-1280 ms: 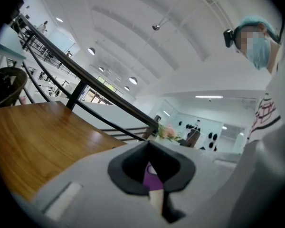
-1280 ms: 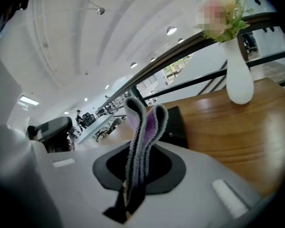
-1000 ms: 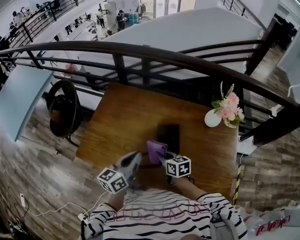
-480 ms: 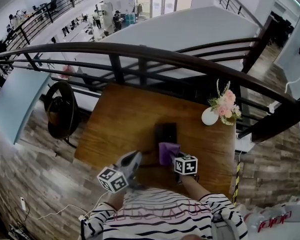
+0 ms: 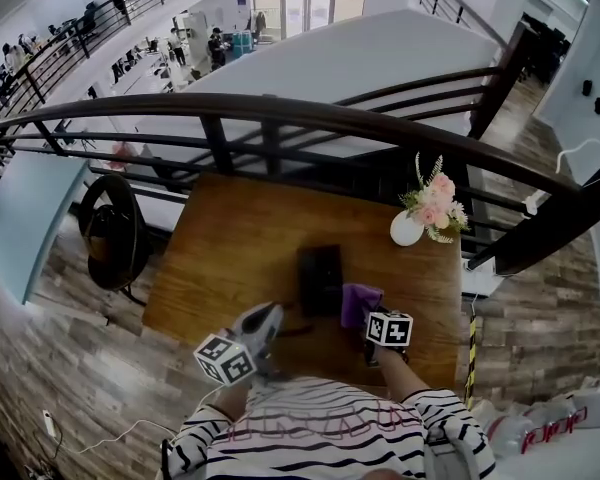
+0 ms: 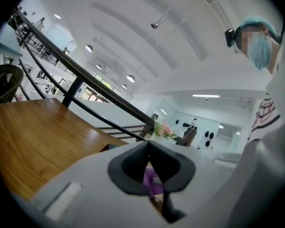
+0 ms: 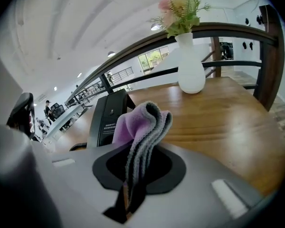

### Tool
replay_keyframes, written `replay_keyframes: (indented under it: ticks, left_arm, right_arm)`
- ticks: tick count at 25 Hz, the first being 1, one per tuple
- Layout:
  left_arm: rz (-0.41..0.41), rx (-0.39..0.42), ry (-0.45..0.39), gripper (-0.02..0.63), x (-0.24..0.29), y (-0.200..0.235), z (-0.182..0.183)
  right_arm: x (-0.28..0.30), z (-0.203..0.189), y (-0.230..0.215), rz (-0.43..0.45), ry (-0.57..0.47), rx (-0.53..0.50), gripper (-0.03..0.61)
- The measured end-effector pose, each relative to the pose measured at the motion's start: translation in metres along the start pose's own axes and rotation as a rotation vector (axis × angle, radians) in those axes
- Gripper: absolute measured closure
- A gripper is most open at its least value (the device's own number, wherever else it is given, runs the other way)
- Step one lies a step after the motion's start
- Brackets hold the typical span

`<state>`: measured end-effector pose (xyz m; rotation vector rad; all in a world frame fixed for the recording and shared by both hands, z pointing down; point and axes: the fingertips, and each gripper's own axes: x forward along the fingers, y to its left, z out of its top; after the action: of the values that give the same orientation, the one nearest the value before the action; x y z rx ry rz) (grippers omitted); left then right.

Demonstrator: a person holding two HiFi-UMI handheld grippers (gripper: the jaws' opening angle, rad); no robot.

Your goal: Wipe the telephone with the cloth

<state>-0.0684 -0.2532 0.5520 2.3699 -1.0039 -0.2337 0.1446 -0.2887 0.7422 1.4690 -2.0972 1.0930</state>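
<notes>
The black telephone (image 5: 320, 278) lies on the wooden table (image 5: 230, 258); in the right gripper view it shows as a dark slab (image 7: 108, 119) to the left. My right gripper (image 5: 372, 320) is shut on the purple cloth (image 5: 360, 302), which sits just right of the phone's near end. That folded cloth (image 7: 141, 123) stands up out of the right gripper (image 7: 140, 148). Near the table's front edge, left of the phone, my left gripper (image 5: 263, 320) rests; its jaws (image 6: 148, 147) meet at the tips with nothing held, and a bit of purple shows beyond them.
A white vase with pink flowers (image 5: 408, 227) stands at the table's back right, also close ahead in the right gripper view (image 7: 190, 72). A dark railing (image 5: 280, 113) runs along the far side. A round chair (image 5: 115, 223) stands left of the table.
My right gripper has carried the cloth rightward, from the phone's near end to just off its right side. The left gripper has stayed put.
</notes>
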Motion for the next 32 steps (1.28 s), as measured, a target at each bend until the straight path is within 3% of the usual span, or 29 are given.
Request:
replay_keyframes:
  ticks: [5, 20, 32]
  left_arm:
    - [-0.008, -0.002, 0.003, 0.612, 0.003, -0.003, -0.002]
    - [0.037, 0.016, -0.04, 0.612, -0.016, -0.016, -0.003]
    - [0.078, 0.01, -0.071, 0.612, -0.045, -0.047, -0.03]
  right_arm:
    - [-0.008, 0.006, 0.01, 0.025, -0.03, 0.018, 0.541]
    - [-0.088, 0.077, 0.127, 0.314, -0.308, -0.095, 0.541]
    - [-0.16, 0.056, 0.147, 0.438, -0.37, -0.032, 0.541]
